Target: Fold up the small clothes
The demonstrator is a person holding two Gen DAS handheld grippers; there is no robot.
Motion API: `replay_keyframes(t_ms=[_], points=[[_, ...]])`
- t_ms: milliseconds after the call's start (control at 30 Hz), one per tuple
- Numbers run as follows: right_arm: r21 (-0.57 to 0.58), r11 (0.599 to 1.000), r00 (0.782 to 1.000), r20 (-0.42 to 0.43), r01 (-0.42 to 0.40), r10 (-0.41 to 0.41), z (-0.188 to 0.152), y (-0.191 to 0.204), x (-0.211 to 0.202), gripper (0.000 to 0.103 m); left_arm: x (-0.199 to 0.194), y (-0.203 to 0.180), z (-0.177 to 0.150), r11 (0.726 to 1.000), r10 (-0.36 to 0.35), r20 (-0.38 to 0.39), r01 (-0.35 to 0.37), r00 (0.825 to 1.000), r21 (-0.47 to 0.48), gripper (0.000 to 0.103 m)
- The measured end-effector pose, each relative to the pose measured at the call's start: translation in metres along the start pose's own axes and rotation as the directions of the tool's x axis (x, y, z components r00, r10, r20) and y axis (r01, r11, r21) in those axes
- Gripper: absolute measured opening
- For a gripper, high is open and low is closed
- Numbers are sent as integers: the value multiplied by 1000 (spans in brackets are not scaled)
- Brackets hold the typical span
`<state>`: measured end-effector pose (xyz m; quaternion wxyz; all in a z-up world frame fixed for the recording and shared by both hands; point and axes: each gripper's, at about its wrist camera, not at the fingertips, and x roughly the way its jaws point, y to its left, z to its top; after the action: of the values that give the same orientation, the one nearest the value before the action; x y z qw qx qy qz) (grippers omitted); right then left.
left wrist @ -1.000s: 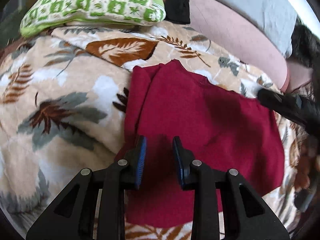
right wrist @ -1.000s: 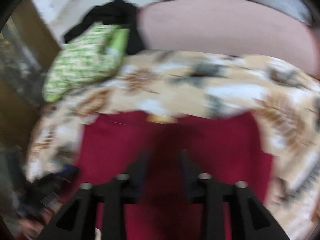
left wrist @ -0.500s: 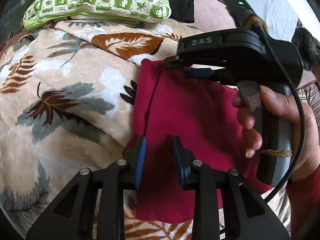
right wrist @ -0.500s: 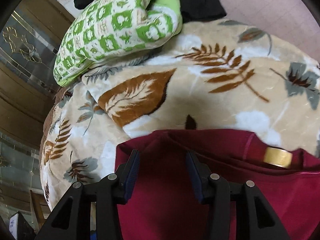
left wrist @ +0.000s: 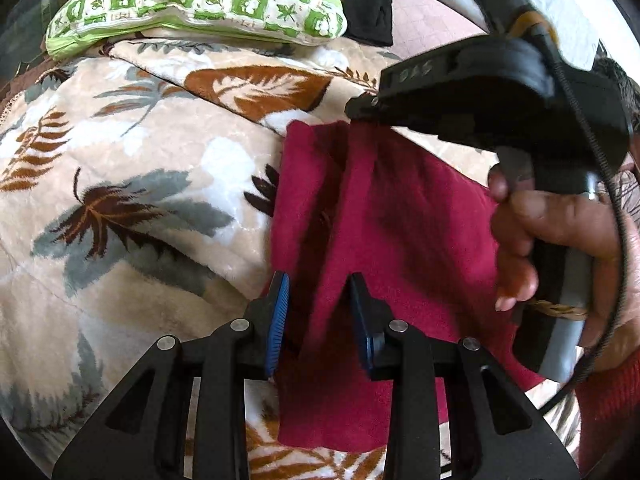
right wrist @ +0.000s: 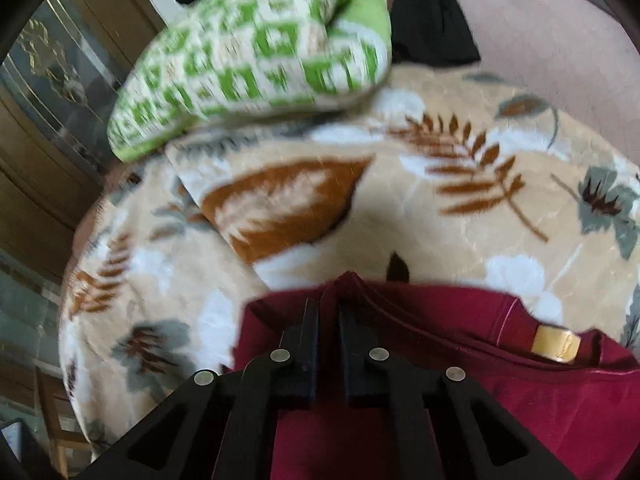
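Black jaws of the right gripper [right wrist: 328,344] have just been closing and now stand pinched on a raised peak of the red garment [right wrist: 500,400] at its far edge, near the corner on the left of that view; the cloth visibly tents up between the pads. Seen from the left wrist, the same tool's nose meets the garment's far corner, with the person's hand [left wrist: 560,248] wrapped round its handle. Blue-padded fingers [left wrist: 278,316] of the left gripper [left wrist: 320,320] stand partly apart over the near part of the garment, a lengthwise ridge of cloth lying between them; whether the pads press on it cannot be told, and no grip is evident. Outward from the tools, the garment lies flat on a leaf-patterned blanket [left wrist: 132,168], its long axis running from the left gripper away toward the right gripper, so that each tool commands one end of the same side edge. A gold label [right wrist: 558,346] marks the neckline to the right of the pinched peak. Beyond the blanket sit a green-and-white checked pillow [left wrist: 200,4] and a dark cloth [left wrist: 370,8]. Judged from this layout, the coming fold turns on carrying the side edge across the long axis toward the opposite side; the right hand holds the far end, while the left still needs a firm hold on the near end.
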<state>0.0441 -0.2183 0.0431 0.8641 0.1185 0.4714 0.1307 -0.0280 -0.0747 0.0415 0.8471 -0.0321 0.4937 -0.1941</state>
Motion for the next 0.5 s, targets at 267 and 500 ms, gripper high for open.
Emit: replay_keyframes(t_ms=[267, 500], points=[[10, 998, 998, -12, -65, 65, 6, 10, 20, 8, 4, 3, 1, 999, 48, -6, -48, 999, -12, 30], [48, 994, 995, -18, -99, 100, -3, -3, 24, 15, 7, 4, 2, 998, 58, -12, -58, 998, -14, 30]])
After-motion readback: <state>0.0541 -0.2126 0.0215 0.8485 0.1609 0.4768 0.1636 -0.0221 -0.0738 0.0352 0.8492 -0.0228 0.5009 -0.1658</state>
